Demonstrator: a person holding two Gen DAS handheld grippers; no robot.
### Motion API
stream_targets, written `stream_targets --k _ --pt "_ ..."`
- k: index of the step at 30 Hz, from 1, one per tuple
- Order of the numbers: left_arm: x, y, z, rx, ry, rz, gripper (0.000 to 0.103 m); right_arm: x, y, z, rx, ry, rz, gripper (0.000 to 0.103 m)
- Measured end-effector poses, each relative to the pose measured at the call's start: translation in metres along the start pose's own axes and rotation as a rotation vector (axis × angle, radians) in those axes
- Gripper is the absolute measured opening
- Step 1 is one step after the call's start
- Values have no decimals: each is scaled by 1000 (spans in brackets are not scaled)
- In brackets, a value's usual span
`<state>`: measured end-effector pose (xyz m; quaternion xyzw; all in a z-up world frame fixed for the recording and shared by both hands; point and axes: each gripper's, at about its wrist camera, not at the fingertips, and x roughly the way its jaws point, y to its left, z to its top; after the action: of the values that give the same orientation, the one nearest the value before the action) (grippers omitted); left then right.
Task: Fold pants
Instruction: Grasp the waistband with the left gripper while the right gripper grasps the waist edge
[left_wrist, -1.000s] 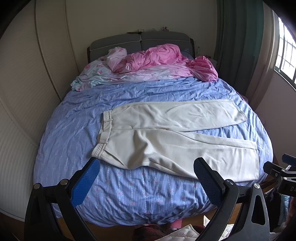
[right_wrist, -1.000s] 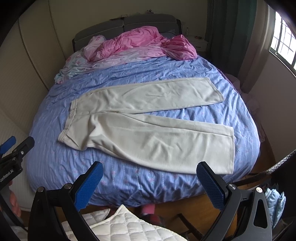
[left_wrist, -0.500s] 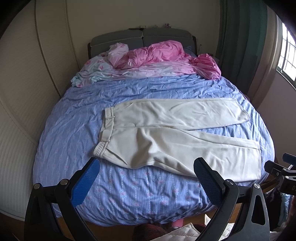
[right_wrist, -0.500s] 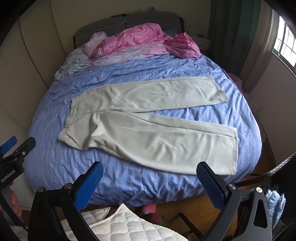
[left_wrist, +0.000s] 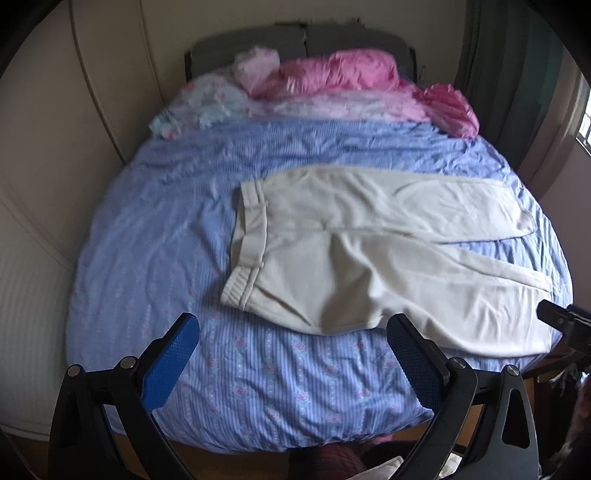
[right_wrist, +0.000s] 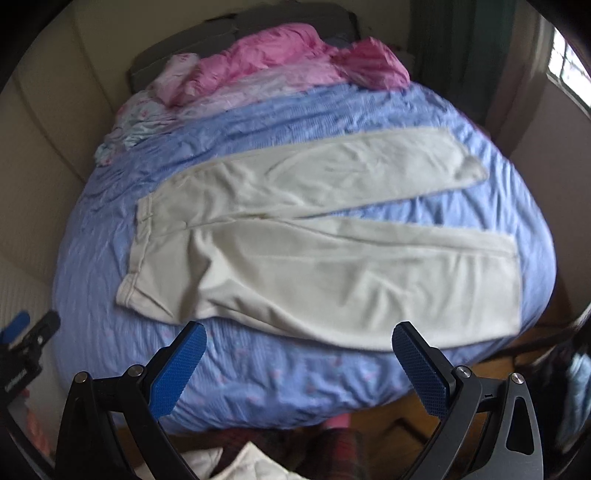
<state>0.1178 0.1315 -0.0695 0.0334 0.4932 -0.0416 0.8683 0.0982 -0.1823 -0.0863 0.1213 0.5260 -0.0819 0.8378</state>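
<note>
Cream pants (left_wrist: 369, 254) lie flat and spread on a blue striped bedspread (left_wrist: 155, 236), waistband to the left, both legs pointing right and splayed apart. In the right wrist view the pants (right_wrist: 314, 254) fill the middle of the bed. My left gripper (left_wrist: 291, 343) is open and empty, hovering over the near bed edge just below the waistband and seat. My right gripper (right_wrist: 297, 350) is open and empty, just below the near leg's lower edge. Neither touches the cloth.
A crumpled pink quilt (left_wrist: 343, 81) and pale floral bedding (left_wrist: 199, 110) lie at the headboard end. A wall (left_wrist: 44, 155) runs along the left, a green curtain (left_wrist: 517, 74) on the right. Wooden floor (right_wrist: 413, 410) and white quilted cloth (right_wrist: 251, 461) lie below the bed edge.
Both grippers have moved forward and closer to the bed, so the pants appear larger and nearer. The right view has tilted. The pants have not moved.
</note>
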Motion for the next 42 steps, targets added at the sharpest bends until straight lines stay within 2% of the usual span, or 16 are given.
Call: stream_targets --k 3,8,10,13,19,22,28,31,39,41,42 --pt "37 19 0 -42 81 -41 103 35 7 -7 71 26 -6 102" --pt "100 36 -4 -158 244 -95 100 92 1 -20 228 131 4 102" --pt "123 38 -6 -188 272 -82 100 113 -6 -24 282 169 22 102" --pt "150 39 -7 -219 319 -56 99 142 -16 -28 352 221 0 102" --pt "207 32 -9 -341 450 -103 98 169 -47 -31 598 223 -15 102" --pt "230 27 -14 -472 521 -128 94 180 -55 -33 694 222 -30 102" --pt "249 27 -14 -563 537 -88 94 203 -57 -44 835 270 -92 102" --pt "260 29 -19 -608 563 -98 94 214 -55 -49 881 289 -85 102" --pt "300 41 -47 -672 617 -63 91 231 -54 -48 805 268 -145 102" --pt "304 39 -45 -653 603 -46 87 233 -58 -51 793 265 -160 102" --pt "304 38 -43 -637 590 -47 79 234 -60 -53 791 262 -166 102"
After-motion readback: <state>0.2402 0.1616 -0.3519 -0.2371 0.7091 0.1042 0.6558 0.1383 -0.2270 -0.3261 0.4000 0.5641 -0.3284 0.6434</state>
